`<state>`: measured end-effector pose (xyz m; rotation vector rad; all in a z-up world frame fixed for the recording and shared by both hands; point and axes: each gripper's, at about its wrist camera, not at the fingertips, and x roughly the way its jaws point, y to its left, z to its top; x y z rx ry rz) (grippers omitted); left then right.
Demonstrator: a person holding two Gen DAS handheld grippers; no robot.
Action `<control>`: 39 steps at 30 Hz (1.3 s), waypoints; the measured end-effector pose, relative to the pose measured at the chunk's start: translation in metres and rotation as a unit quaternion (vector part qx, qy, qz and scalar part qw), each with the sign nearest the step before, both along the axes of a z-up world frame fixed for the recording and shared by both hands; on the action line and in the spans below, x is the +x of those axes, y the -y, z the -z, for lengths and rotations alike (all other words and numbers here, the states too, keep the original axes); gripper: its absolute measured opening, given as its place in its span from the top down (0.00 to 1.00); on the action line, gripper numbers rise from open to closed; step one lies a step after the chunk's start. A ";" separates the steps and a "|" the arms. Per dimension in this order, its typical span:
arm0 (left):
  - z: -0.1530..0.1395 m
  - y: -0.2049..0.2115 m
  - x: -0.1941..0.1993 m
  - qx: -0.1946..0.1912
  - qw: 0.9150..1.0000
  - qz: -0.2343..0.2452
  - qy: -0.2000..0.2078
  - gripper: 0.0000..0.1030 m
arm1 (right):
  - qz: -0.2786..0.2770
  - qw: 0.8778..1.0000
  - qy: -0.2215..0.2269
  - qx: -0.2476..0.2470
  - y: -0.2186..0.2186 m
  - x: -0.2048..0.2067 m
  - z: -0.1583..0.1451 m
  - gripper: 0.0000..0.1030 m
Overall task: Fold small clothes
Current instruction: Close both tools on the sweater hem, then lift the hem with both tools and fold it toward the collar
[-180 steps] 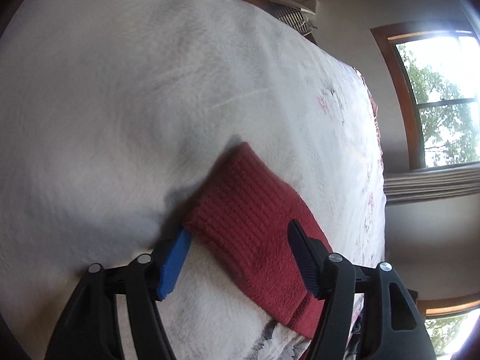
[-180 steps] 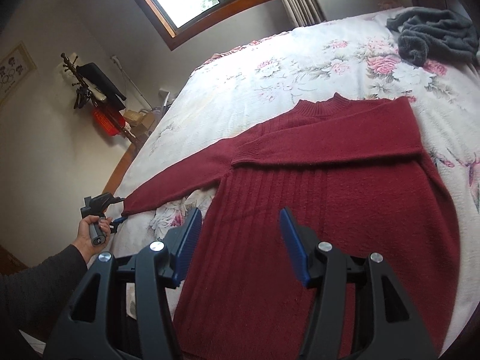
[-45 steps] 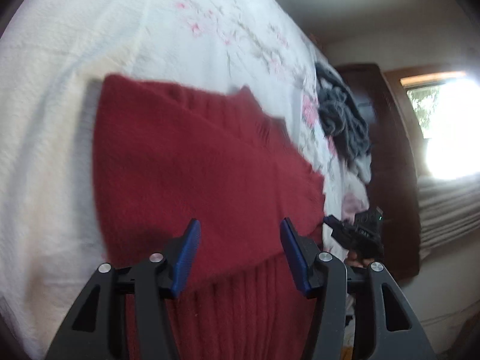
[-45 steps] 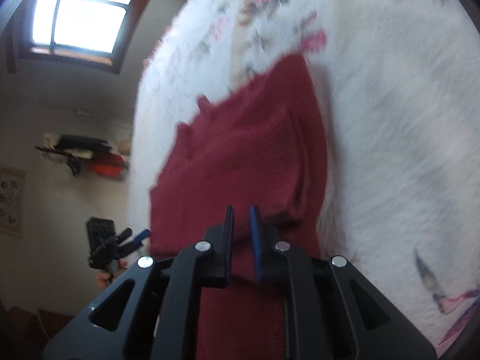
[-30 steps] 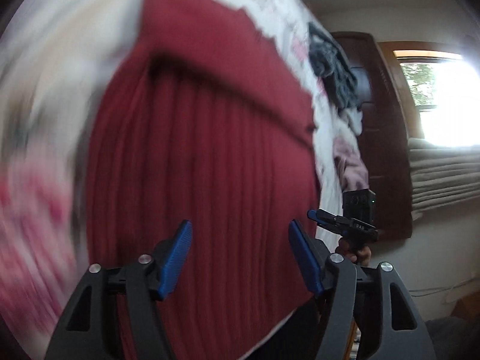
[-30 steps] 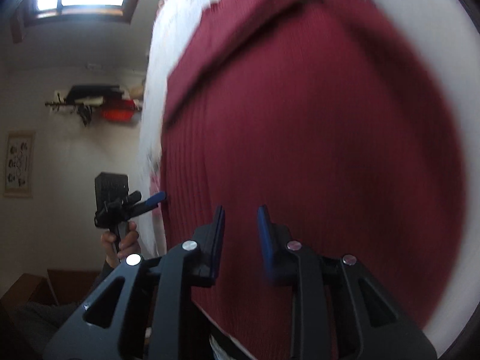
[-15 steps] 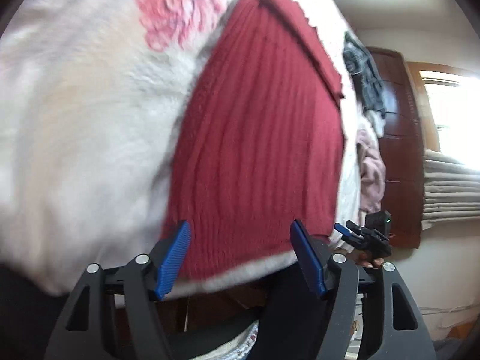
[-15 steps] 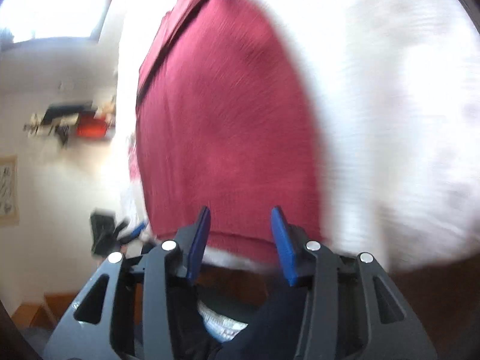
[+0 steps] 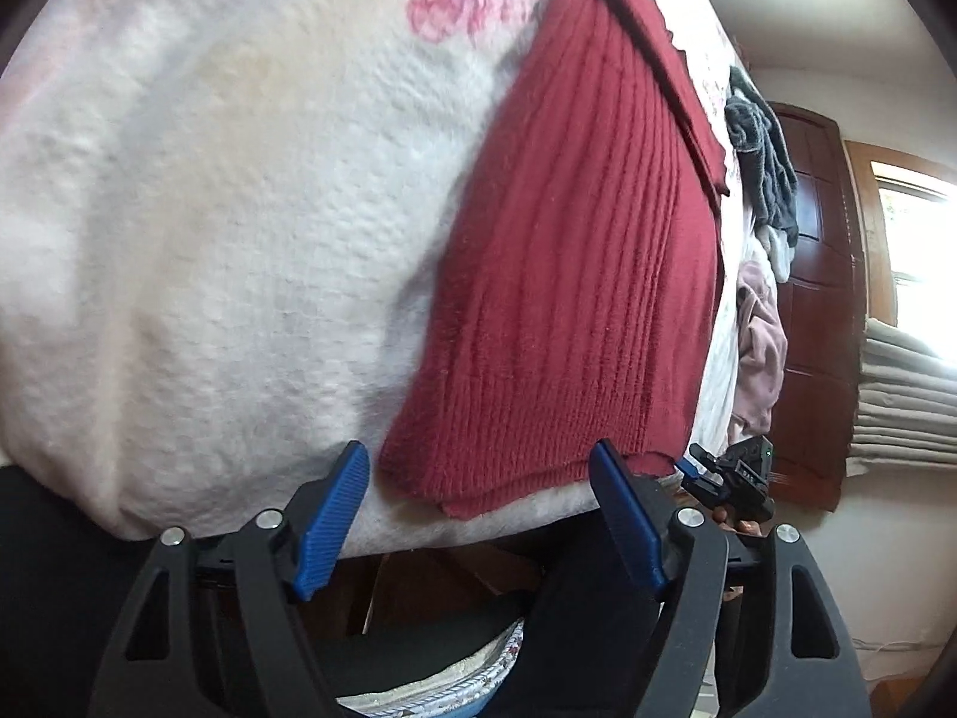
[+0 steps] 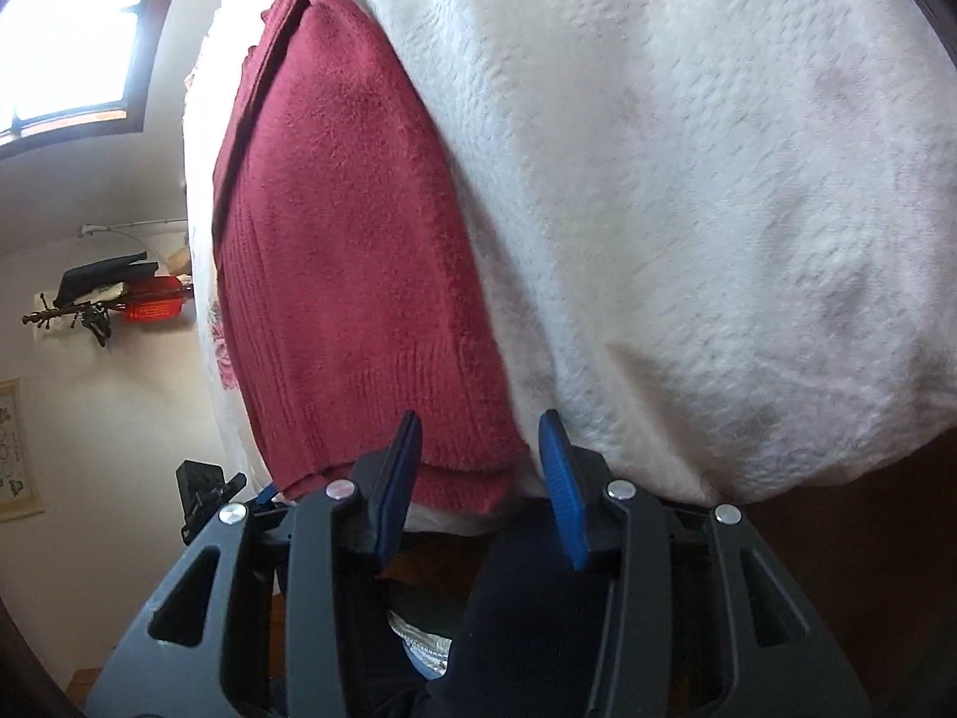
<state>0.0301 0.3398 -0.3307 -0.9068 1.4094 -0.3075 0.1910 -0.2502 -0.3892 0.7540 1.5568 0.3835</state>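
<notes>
A dark red ribbed sweater (image 9: 574, 275) lies flat on a white floral bedspread (image 9: 227, 191), sleeves folded in, its hem at the bed's near edge. My left gripper (image 9: 478, 478) is open, its blue pads on either side of the hem's left corner, not touching the cloth. In the right wrist view the same sweater (image 10: 359, 275) runs away from me. My right gripper (image 10: 478, 449) is open with its pads astride the hem's right corner. Each view shows the other gripper small at the far hem corner: the right gripper (image 9: 727, 478) and the left gripper (image 10: 209, 493).
A heap of grey (image 9: 762, 167) and pink clothes (image 9: 759, 347) sits on the bed past the sweater, before a dark wooden door (image 9: 819, 299). A coat rack with a red item (image 10: 113, 299) hangs on the wall. Bright windows show in both views. A person's dark clothing fills the space below the grippers.
Both grippers have dropped from the folded sleeves to the bed's near edge and now sit at the sweater's hem corners. The right gripper, nearly shut 1.5 s ago, has opened wider.
</notes>
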 end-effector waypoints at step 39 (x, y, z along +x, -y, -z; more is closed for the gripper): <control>0.011 0.000 -0.004 -0.029 0.999 -0.032 -0.016 0.94 | 0.005 0.999 -0.001 0.039 0.003 -0.007 0.008 0.90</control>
